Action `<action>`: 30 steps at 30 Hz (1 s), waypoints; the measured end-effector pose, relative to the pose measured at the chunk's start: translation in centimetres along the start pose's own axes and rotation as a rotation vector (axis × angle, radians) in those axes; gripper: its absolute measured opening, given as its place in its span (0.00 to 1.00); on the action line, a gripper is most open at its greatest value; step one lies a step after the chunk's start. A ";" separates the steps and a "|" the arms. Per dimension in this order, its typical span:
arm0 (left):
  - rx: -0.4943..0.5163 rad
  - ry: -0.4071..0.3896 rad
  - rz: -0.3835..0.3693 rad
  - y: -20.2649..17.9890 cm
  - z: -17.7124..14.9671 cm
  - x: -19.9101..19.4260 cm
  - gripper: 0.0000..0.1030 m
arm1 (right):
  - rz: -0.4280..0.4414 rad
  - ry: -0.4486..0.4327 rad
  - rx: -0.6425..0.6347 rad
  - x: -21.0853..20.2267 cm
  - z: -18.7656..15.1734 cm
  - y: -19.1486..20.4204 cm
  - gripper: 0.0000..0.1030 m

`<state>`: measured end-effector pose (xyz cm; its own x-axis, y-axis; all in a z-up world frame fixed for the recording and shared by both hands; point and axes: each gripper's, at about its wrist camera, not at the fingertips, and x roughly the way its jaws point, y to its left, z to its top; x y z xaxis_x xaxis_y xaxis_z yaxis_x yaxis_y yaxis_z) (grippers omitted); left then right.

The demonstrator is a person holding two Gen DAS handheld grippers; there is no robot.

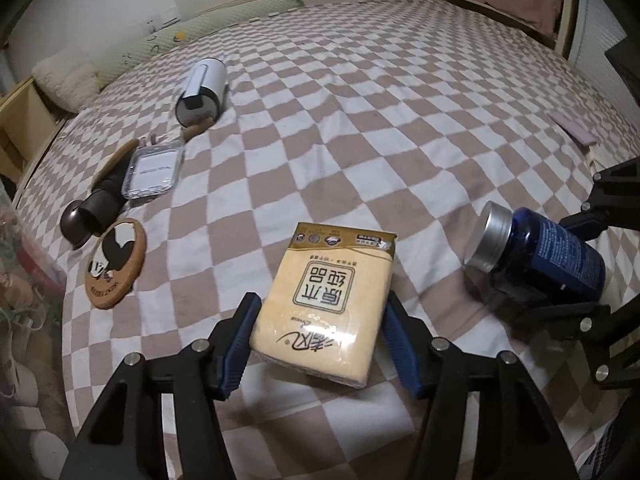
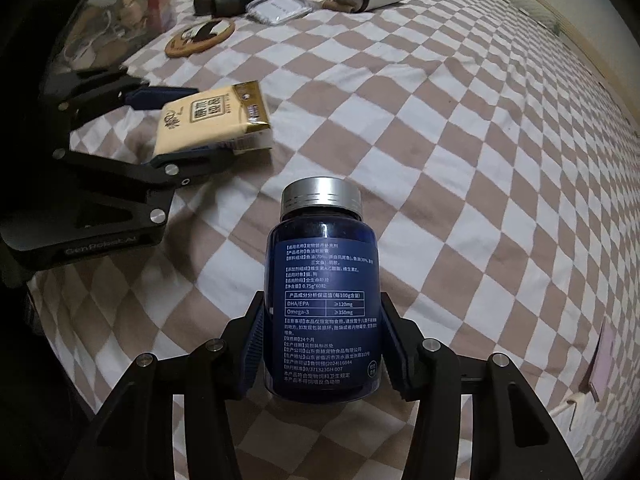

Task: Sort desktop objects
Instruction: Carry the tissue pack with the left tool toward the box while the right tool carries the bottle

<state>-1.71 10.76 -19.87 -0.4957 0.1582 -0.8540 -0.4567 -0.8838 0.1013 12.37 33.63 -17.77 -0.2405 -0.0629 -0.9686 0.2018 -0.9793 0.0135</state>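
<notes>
Two items are in hand. Left wrist view: left gripper [image 1: 320, 344] clamps a tissue pack [image 1: 326, 300] low over the checked bedspread [image 1: 360, 120]. Right wrist view: right gripper [image 2: 322, 344] grips a blue bottle [image 2: 324, 300]. Judgement: both being carried; each needs its group located before release.

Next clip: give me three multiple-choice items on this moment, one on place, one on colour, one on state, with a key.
1. Where does the coaster lie?
A. on the checked cover
B. on the tissue pack
C. in the right gripper

2. What colour is the bottle's cap?
A. red
B. silver
C. green

3. What is the left gripper doing?
A. hanging open over nothing
B. gripping the coaster
C. gripping the tissue pack

Key: 1 A, it rests flat on the cover; 2 B, metallic cap on the blue bottle; 3 C, both fingers press the pack's sides.
</notes>
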 end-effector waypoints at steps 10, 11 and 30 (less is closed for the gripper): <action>-0.024 -0.082 0.023 1.4 0.5 -3.5 0.58 | -0.032 -0.087 0.020 -4.6 1.1 -1.3 0.51; -0.029 -0.091 0.027 1.6 0.6 -4.0 0.58 | -0.032 -0.100 0.025 -4.8 1.5 -1.1 0.51; -0.248 -0.346 0.205 12.5 0.0 -19.9 0.57 | 0.017 -0.388 0.009 -14.3 13.1 6.7 0.51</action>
<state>2.45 -3.43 -1.59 -0.7932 0.0700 -0.6050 -0.1548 -0.9839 0.0891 4.73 25.45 -0.62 -0.5791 -0.1458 -0.8021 0.2013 -0.9790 0.0327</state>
